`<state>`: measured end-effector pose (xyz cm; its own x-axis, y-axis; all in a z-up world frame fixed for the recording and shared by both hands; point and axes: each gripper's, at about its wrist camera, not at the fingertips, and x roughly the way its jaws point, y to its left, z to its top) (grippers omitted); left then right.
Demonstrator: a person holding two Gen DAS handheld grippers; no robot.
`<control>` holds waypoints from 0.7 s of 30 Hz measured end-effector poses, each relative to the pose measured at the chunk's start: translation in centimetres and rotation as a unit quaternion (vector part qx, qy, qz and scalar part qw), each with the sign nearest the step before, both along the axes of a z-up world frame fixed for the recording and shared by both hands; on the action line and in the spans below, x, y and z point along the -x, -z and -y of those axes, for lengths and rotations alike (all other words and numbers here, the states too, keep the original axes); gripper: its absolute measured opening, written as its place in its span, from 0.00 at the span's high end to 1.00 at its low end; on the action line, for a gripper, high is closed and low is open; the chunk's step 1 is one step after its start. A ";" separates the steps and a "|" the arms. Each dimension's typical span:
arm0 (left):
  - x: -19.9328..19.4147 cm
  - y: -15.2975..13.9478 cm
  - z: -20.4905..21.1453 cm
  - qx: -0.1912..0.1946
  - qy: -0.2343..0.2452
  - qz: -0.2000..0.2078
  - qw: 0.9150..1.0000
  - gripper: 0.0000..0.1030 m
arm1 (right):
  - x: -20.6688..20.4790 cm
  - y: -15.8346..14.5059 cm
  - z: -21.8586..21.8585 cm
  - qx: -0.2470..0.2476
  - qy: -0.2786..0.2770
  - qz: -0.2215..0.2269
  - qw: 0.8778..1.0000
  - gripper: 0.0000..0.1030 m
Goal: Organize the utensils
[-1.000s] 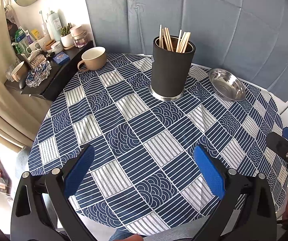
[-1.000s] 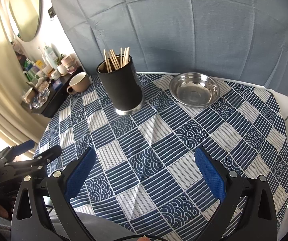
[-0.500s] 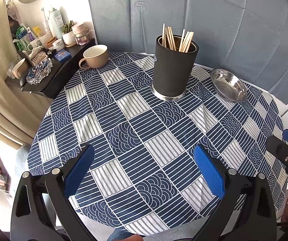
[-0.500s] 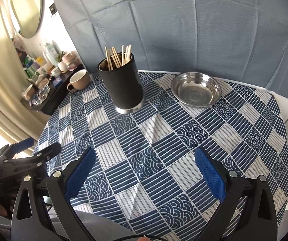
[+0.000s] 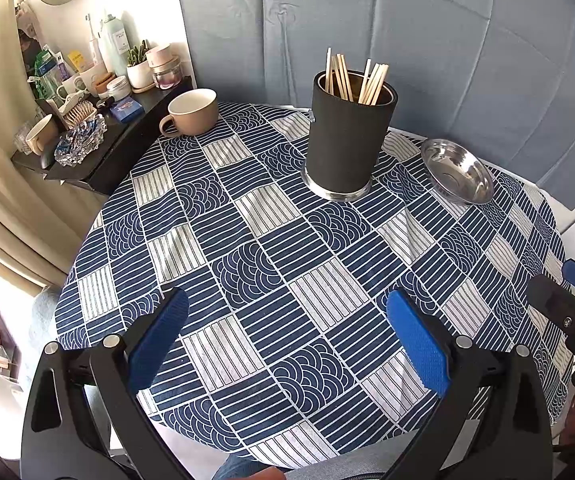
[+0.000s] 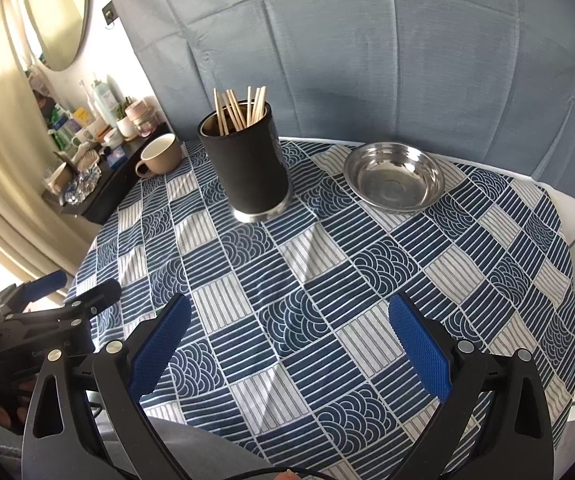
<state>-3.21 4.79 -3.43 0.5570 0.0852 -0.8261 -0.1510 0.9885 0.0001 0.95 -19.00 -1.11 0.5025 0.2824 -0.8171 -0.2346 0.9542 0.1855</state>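
Note:
A black cylindrical holder (image 5: 347,136) (image 6: 247,168) stands upright at the far side of the round table, with several wooden chopsticks (image 5: 351,80) (image 6: 239,110) standing in it. An empty steel dish (image 5: 457,170) (image 6: 393,182) lies to its right. My left gripper (image 5: 287,336) is open and empty above the near table edge. My right gripper (image 6: 287,340) is also open and empty, near the front edge. Each gripper shows at the other view's side.
The table (image 5: 247,240) has a blue and white patterned cloth. A beige mug (image 5: 191,114) (image 6: 159,156) sits at the far left edge. A dark shelf (image 5: 99,148) crowded with bottles and jars stands left of the table. A grey fabric backdrop (image 6: 367,60) hangs behind.
Both views have shifted slightly: the holder and dish sit a little further right in the left wrist view. Both grippers stay open and empty.

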 end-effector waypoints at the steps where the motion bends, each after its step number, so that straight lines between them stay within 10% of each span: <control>1: 0.0 0.0 0.0 -0.001 0.000 0.001 1.000 0.06 | 0.1 0.0 -0.1 0.001 -0.001 0.001 1.000 0.08; 21: 0.6 -0.2 0.4 -0.008 0.009 0.002 1.000 0.06 | 0.6 -0.2 0.0 -0.002 -0.002 -0.002 1.000 0.08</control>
